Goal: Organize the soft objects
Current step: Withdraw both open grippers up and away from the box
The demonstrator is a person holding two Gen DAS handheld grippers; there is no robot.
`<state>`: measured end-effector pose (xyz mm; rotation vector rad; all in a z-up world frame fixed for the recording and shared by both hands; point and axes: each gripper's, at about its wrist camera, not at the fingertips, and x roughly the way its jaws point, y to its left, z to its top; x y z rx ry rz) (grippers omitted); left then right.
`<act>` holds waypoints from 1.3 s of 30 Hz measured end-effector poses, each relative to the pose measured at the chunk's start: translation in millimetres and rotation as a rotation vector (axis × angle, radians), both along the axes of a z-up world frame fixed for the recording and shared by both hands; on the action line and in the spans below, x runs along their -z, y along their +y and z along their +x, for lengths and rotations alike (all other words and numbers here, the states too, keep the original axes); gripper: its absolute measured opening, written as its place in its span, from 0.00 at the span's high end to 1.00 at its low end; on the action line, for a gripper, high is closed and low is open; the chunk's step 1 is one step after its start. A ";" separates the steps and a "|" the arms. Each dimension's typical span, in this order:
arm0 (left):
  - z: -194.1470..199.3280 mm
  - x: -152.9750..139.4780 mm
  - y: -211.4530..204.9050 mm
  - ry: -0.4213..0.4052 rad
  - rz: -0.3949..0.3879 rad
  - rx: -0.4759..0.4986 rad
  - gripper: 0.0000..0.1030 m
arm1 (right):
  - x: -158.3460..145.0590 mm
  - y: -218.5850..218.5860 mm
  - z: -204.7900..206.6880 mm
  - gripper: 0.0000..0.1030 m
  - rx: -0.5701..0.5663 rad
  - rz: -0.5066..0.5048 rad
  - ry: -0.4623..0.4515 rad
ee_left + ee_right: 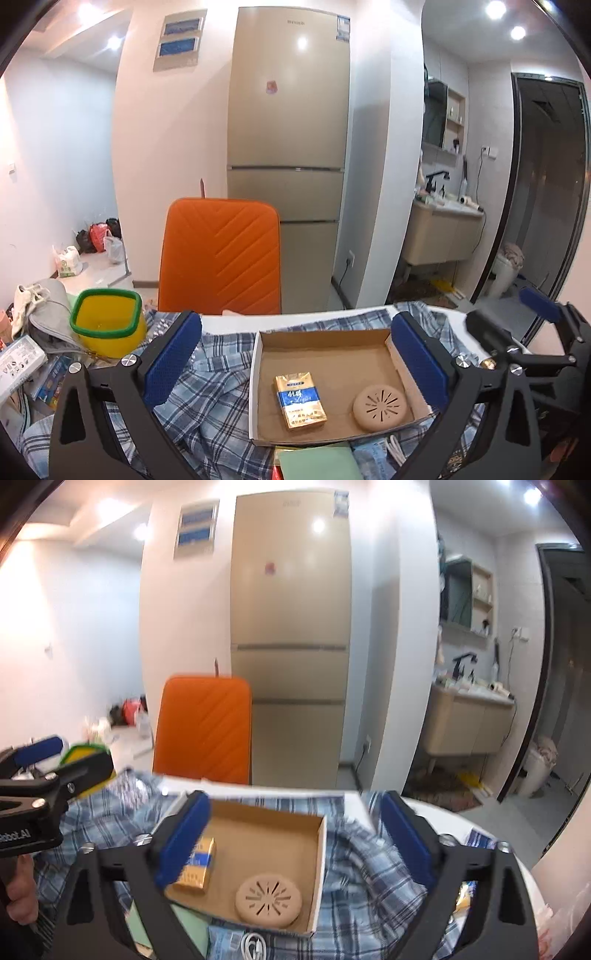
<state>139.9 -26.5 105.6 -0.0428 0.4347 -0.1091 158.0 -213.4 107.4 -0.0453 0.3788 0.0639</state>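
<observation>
Both grippers, left and right, hover spread wide and empty over the box resting on the rumpled plaid shirt, so I judge the tidying barely begun, shirt unfolded.

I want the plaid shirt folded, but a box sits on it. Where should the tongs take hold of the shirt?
Take the plaid shirt at the raised, bunched folds right of the cardboard box, coming from above with the right tongs. That cloth stands up in ridges and lies uncovered; the middle is pinned under the box.
</observation>
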 end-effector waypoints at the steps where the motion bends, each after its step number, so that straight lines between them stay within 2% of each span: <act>1: -3.5 -3.5 0.0 -0.011 0.003 0.001 0.01 | -7.1 -1.3 -8.0 0.00 0.010 0.002 -0.034; 8: -31.9 -23.3 3.2 -0.066 -0.005 0.006 0.01 | -36.5 0.3 -49.5 0.00 0.013 -0.033 -0.134; 13: -49.7 -22.6 2.8 -0.100 0.015 0.004 0.01 | -39.4 0.5 -80.8 0.00 0.010 -0.058 -0.167; 16: -58.0 -20.2 2.8 -0.106 -0.005 0.019 0.01 | -37.6 -2.6 -95.2 0.00 0.030 -0.043 -0.179; 22: -82.3 0.7 2.7 -0.107 0.002 0.023 0.01 | -23.9 -19.8 -110.0 0.00 0.068 0.044 -0.140; 30: -98.8 36.5 8.9 -0.044 0.003 0.041 0.01 | 10.5 -29.3 -126.6 0.00 0.115 0.027 -0.092; 39: -87.1 84.4 12.6 0.073 -0.003 0.038 0.01 | 40.4 -34.0 -127.4 0.00 0.142 0.034 -0.032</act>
